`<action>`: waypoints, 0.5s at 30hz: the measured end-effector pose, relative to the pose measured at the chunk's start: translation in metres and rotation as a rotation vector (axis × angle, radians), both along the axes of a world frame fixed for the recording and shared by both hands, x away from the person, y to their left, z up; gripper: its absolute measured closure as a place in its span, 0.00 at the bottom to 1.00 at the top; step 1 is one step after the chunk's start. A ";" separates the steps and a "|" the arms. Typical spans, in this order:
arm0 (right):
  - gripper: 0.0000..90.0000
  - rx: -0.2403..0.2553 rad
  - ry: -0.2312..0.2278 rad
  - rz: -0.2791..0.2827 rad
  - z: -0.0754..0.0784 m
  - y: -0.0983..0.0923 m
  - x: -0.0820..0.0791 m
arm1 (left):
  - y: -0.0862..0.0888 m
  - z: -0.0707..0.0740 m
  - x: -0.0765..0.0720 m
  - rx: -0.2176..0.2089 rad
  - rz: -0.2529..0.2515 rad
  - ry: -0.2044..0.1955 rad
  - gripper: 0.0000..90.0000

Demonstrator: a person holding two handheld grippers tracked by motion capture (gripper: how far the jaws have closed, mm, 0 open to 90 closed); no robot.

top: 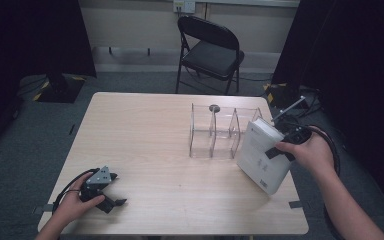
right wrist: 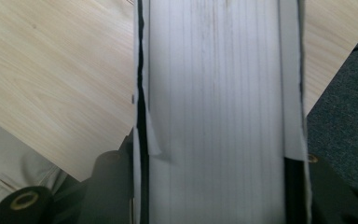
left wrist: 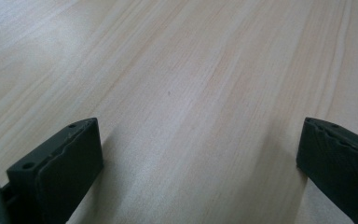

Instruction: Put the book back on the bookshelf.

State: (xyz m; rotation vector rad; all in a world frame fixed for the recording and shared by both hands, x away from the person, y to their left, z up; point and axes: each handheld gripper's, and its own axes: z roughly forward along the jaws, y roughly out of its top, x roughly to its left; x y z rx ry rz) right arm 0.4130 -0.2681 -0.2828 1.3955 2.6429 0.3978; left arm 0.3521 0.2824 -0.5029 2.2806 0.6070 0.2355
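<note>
**Right Gripper Holds a Fat White Book**

Right gripper (top: 276, 150) squeezes a thick white book (top: 261, 155), one black jaw on each cover. In the right gripper view the book (right wrist: 214, 112) stands right between the jaws, and you see its page edges, pale and lined, with a thin white cover on each side. One cover has a small torn flap low down. From the high view the book is tilted, its lower corner down near the table (top: 155, 145) edge. Its cover has small dark print and a little dark mark near the bottom, too small to read.

Just beside the book, on the side away from the right hand (top: 307, 150), stands a clear plastic rack (top: 220, 132) with upright dividers. A small dark round thing (top: 214, 107) sits at its far rim.

Well apart, at the near corner of the table, the left hand (top: 75, 205) holds the left gripper (top: 111, 197) low over the wood. Its jaws are spread wide with bare table (left wrist: 191, 93) between them.

Past the table stands a black folding chair (top: 210, 50) on the grey floor.
</note>
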 end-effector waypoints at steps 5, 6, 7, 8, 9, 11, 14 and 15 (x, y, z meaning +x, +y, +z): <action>0.58 0.001 0.003 -0.007 0.000 0.002 0.007 | 0.000 -0.001 0.000 -0.008 0.003 -0.004 0.00; 0.58 0.004 0.006 -0.010 0.000 0.002 0.008 | 0.000 -0.001 0.000 -0.008 0.003 -0.004 0.00; 0.58 0.003 0.002 -0.011 0.000 0.002 0.009 | 0.000 -0.001 0.000 -0.008 0.003 -0.003 0.00; 0.58 0.003 0.002 -0.011 0.000 0.002 0.009 | 0.000 -0.001 0.000 -0.008 0.003 -0.003 0.00; 0.58 0.007 0.004 -0.022 0.001 0.002 0.011 | 0.000 -0.001 0.000 -0.008 0.003 -0.003 0.00; 0.58 0.006 0.001 -0.020 0.001 0.002 0.011 | 0.000 -0.001 0.000 -0.008 0.003 -0.003 0.00; 0.58 0.009 0.002 -0.033 0.002 0.002 0.014 | 0.000 -0.001 0.000 -0.008 0.003 -0.004 0.00; 0.59 0.013 -0.001 -0.038 0.002 0.001 0.016 | 0.000 -0.001 0.000 -0.008 0.003 -0.004 0.00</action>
